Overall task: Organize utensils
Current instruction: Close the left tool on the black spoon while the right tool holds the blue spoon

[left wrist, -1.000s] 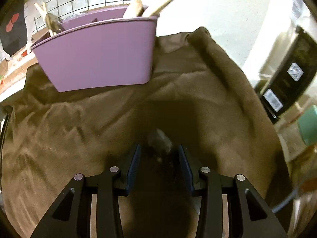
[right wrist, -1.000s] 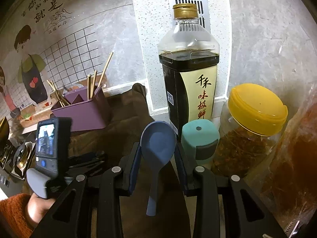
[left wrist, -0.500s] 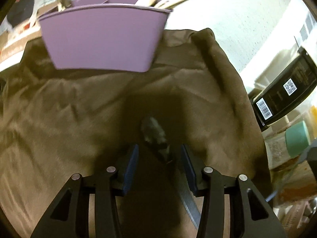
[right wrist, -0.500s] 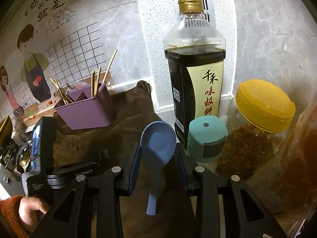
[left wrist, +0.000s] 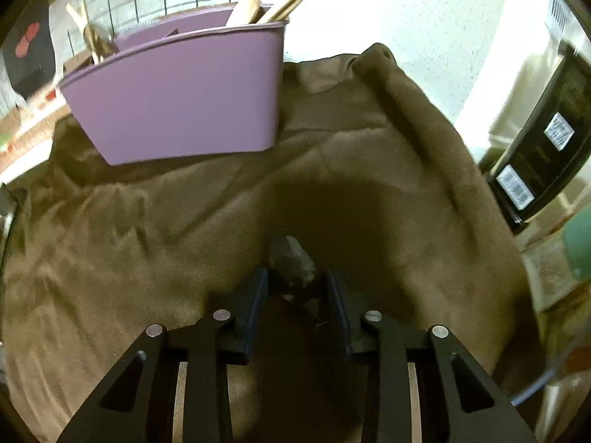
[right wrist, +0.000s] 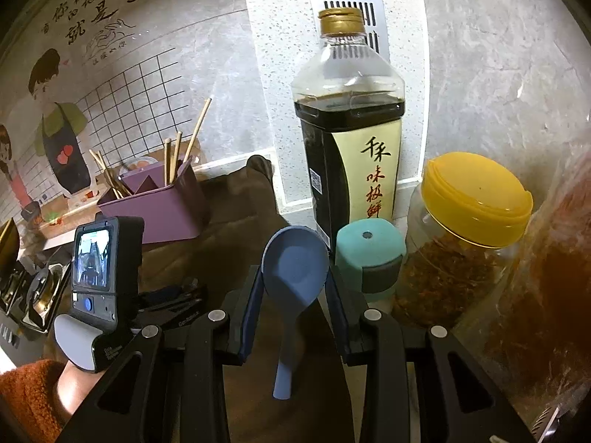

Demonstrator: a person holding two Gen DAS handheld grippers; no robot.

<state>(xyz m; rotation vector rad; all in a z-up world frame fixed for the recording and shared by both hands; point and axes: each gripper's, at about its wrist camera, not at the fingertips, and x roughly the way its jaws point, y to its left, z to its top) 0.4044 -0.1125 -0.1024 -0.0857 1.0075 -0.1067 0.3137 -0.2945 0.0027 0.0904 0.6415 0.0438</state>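
open cloth, crowded right edge
brown cloth (left wrist: 369, 170) lies bare before the purple caddy (left wrist: 177, 99); soy bottle (right wrist: 349, 133) and yellow-lidded jar (right wrist: 465, 236) block the right.

It was a home kitchen counter. A soy sauce bottle (right wrist: 349, 155) with a gold cap stood against the speckled white wall, beside a vent grille (right wrist: 345, 2). Near it to the right stood a yellow-lidded jar (right wrist: 463, 236) of dried spice, and just in front a small teal-capped shaker (right wrist: 369, 258). At far left, a wall sticker (right wrist: 55, 125) showed a cartoon cook in an apron beneath Chinese lettering, over a tiled grid. A purple utensil caddy (left wrist: 177, 99) holding chopsticks (right wrist: 194, 136) sat on a brown cloth (left wrist: 369, 170) spread over the counter. At the near left edge lay what looked like a gas stove burner (right wrist: 40, 288).
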